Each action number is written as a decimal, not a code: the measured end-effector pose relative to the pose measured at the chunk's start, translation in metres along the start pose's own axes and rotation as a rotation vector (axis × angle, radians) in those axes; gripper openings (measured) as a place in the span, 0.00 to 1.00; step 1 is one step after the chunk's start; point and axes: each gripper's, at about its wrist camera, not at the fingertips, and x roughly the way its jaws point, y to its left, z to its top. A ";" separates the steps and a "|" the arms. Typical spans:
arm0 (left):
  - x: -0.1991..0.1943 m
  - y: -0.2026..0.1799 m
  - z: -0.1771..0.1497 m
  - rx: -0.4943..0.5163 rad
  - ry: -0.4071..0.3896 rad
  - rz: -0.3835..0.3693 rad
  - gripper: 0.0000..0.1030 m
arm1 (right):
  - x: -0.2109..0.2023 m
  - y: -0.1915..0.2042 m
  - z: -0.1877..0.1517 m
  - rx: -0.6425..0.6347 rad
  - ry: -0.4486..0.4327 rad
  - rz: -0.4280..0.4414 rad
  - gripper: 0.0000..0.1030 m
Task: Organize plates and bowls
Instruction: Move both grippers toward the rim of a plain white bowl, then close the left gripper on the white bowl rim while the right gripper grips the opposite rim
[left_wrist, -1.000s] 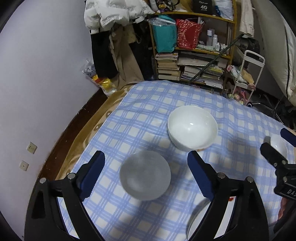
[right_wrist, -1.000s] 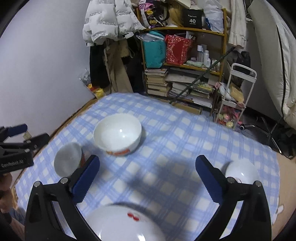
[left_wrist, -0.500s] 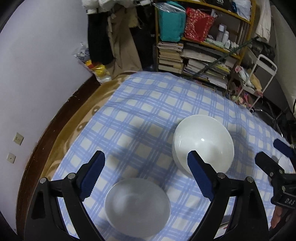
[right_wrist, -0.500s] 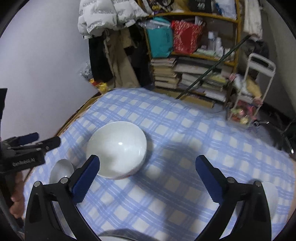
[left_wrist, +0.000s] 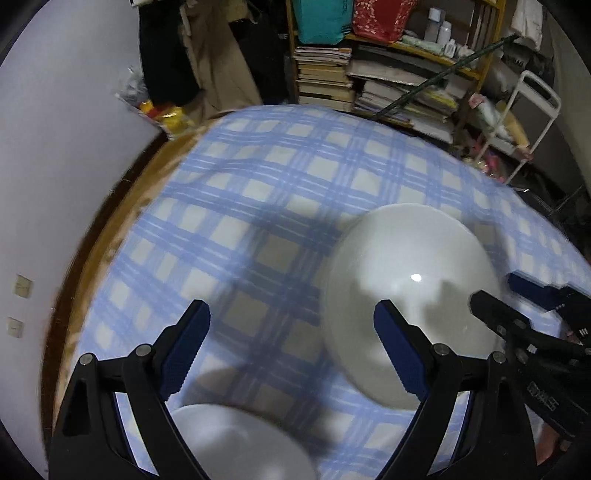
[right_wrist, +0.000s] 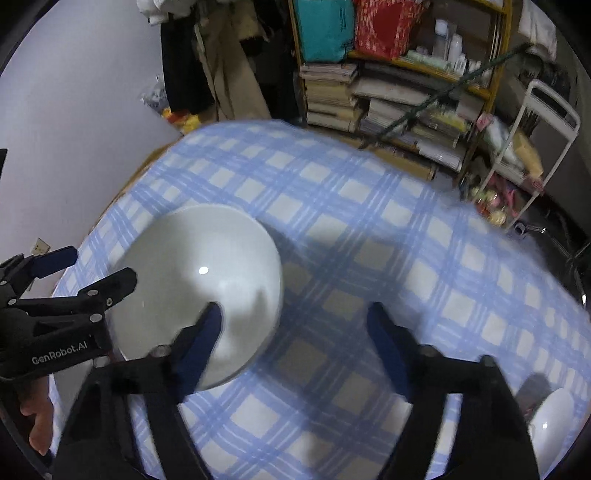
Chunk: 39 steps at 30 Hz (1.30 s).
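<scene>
White bowl (left_wrist: 413, 295) near cloth edge (left_wrist: 147, 206)

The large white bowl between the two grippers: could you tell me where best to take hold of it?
Grip the large white bowl by its rim, coming down from above. It sits upright and open-topped on the checked cloth, and its round wall looks too wide to span, so pinch the thin rim.
</scene>
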 end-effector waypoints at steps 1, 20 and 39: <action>0.001 -0.001 0.000 -0.001 -0.005 -0.011 0.71 | 0.004 -0.002 0.000 0.016 0.018 0.002 0.42; 0.006 -0.022 -0.006 0.093 0.141 -0.077 0.10 | 0.018 -0.003 -0.003 0.071 0.153 0.114 0.18; -0.041 -0.038 -0.048 0.091 0.139 -0.077 0.11 | -0.038 -0.006 -0.042 0.065 0.138 0.054 0.16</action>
